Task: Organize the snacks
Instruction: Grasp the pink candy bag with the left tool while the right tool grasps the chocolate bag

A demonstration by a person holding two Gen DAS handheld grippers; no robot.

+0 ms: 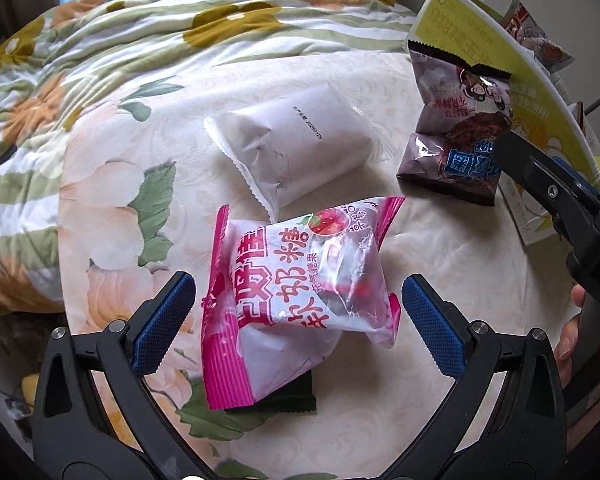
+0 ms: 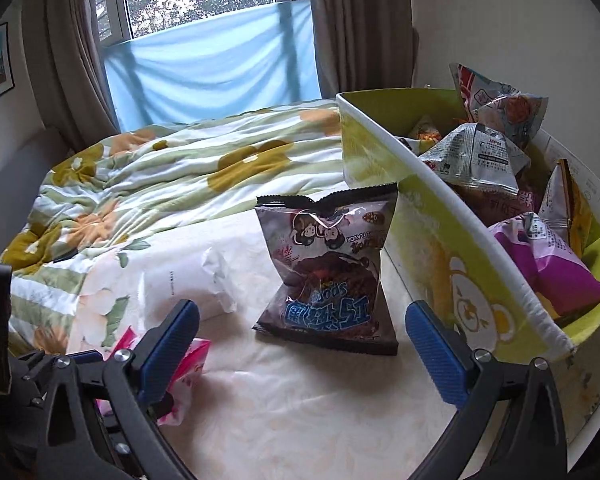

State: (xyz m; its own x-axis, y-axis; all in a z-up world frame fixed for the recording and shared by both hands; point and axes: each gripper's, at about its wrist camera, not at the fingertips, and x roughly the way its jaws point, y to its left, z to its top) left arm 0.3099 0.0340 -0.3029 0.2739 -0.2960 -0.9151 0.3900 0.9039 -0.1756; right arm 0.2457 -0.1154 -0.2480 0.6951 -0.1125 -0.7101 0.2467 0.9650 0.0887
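Left tongs (image 1: 298, 320): spread wide, holding nothing. Pink strawberry candy packet (image 1: 300, 292) sits directly between the blue pads, dead ahead, long axis roughly along the tongs' line, tilted slightly right. It rests partly on a dark wrapper (image 1: 278, 398) underneath; type cannot be read.

Right tongs (image 2: 302, 340): also wide, nothing held. Brown chocolate snack bag (image 2: 332, 276) lies straight ahead between the pads but just beyond the tips, propped near upright, sealed top edge away, leaning by the yellow-green box (image 2: 452, 216) wall; touching or not, can't tell.

Judgement: each arm has its own nearest item; left one is already straddled, so closing looks enough. Right needs a short advance first, w/ box just to its right.

Farther on the bed (image 1: 140, 184): white plain packet (image 1: 296, 144), long axis diagonal, between the other two, apart from both.

View differences: right wrist shows box interior, already holding several packets (image 2: 476, 160); left wrist shows only its outer wall. Left wrist shows the dark wrapper; right wrist sees only a pink corner behind its left finger.

Far: floral quilt (image 2: 172, 176), blue cloth at window (image 2: 212, 60).
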